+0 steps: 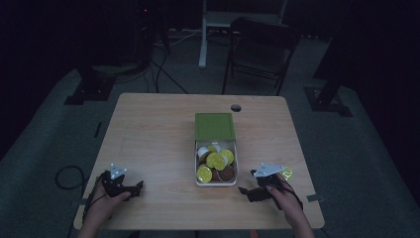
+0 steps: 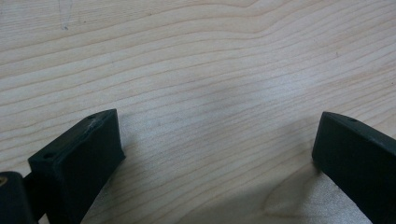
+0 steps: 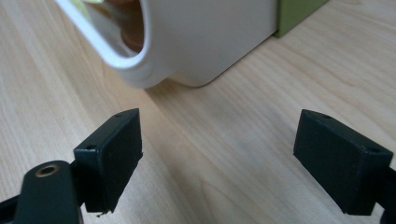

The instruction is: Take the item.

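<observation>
The white tray (image 1: 216, 182) of round capsules (image 1: 216, 159) sits near the middle of the tabletop (image 1: 153, 144), its green lid (image 1: 214, 126) slid back toward the far edge. No brand, label or writing can be read on the lid, the tray or the yellow and brown capsule tops (the high view is too dim and small for that).

The right gripper (image 3: 219, 149) has its fingers (image 3: 112, 149) spread wide with nothing between them, just bare wood grain. The tray's rounded white corner (image 3: 196, 42) lies ahead of these fingers and a little toward the left one, near but not touching. A brown capsule top (image 3: 133, 35) shows inside the rim there, and a strip of the green lid (image 3: 299, 14) peeks out beyond the right finger's side.

The high view adds a yellow capsule (image 1: 287, 173) lying on the tabletop just beside the right gripper (image 1: 257, 186), behind its fingers.

The left gripper (image 2: 215, 154) also stands wide and empty, its fingers (image 2: 88, 154) low over plain tabletop. In the high view the left gripper (image 1: 124, 187) lies well apart from the tray, which sits off beyond its fingertips.
</observation>
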A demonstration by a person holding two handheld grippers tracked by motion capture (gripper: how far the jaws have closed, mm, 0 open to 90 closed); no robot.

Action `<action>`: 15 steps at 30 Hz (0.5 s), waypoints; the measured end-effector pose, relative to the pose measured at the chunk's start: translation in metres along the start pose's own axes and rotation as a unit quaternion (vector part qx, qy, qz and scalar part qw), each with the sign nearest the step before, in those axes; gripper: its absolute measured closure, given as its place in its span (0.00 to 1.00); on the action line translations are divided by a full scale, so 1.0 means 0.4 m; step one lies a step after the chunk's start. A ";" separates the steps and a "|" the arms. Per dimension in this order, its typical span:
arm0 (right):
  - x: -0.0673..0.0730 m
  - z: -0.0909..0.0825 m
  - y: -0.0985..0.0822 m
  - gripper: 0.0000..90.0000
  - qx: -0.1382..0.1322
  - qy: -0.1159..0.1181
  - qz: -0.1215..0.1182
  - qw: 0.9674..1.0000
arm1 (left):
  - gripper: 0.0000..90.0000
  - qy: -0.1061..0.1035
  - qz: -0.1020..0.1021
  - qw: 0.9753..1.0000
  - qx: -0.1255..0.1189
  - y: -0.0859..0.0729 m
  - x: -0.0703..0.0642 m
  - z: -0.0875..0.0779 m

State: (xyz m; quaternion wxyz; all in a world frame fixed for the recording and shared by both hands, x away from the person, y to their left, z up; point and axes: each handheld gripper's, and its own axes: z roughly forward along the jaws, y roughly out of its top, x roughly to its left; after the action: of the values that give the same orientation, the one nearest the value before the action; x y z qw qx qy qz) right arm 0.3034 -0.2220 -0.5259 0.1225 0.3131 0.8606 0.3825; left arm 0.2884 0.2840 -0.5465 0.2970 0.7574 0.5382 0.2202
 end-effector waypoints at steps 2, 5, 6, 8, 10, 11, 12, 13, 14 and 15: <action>0.004 0.004 -0.005 0.16 0.003 0.004 -0.008 1.000 | 0.02 0.000 0.000 1.000 0.000 0.000 0.000 0.000; 0.007 0.010 -0.011 0.14 0.012 0.003 -0.022 1.000 | 0.02 0.000 0.000 1.000 0.000 0.000 0.000 0.000; 0.009 0.013 -0.013 0.14 0.014 0.003 -0.029 0.999 | 0.02 0.000 0.000 1.000 0.000 0.000 0.000 0.000; 0.011 0.017 -0.016 0.14 0.016 0.009 -0.040 0.999 | 0.02 0.000 0.000 1.000 0.000 0.000 0.000 0.000; 0.015 0.021 -0.019 0.13 0.023 0.014 -0.052 0.998 | 0.02 0.000 0.000 1.000 0.000 0.000 0.000 0.000; 0.017 0.024 -0.021 0.13 0.024 0.021 -0.058 0.998 | 0.02 0.000 0.000 1.000 0.000 0.000 0.000 0.000; 0.018 0.027 -0.023 0.13 0.026 0.024 -0.062 0.997 | 0.02 0.000 0.000 1.000 0.000 0.000 0.000 0.000; 0.020 0.030 -0.025 0.13 0.030 0.025 -0.066 0.997 | 0.02 0.000 0.000 1.000 0.000 0.000 0.000 0.000; 0.020 0.032 -0.026 0.13 0.033 0.027 -0.069 0.997 | 0.02 0.000 0.000 1.000 0.000 0.000 0.000 0.000; 0.021 0.034 -0.028 0.13 0.035 0.030 -0.067 0.997 | 0.02 0.000 0.000 1.000 0.000 0.000 0.000 0.000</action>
State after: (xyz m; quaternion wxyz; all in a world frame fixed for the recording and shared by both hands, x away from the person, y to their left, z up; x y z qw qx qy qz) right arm 0.2980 -0.2145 -0.5432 0.1109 0.2471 0.8958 0.3524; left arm 0.2884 0.2840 -0.5464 0.2968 0.7577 0.5380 0.2201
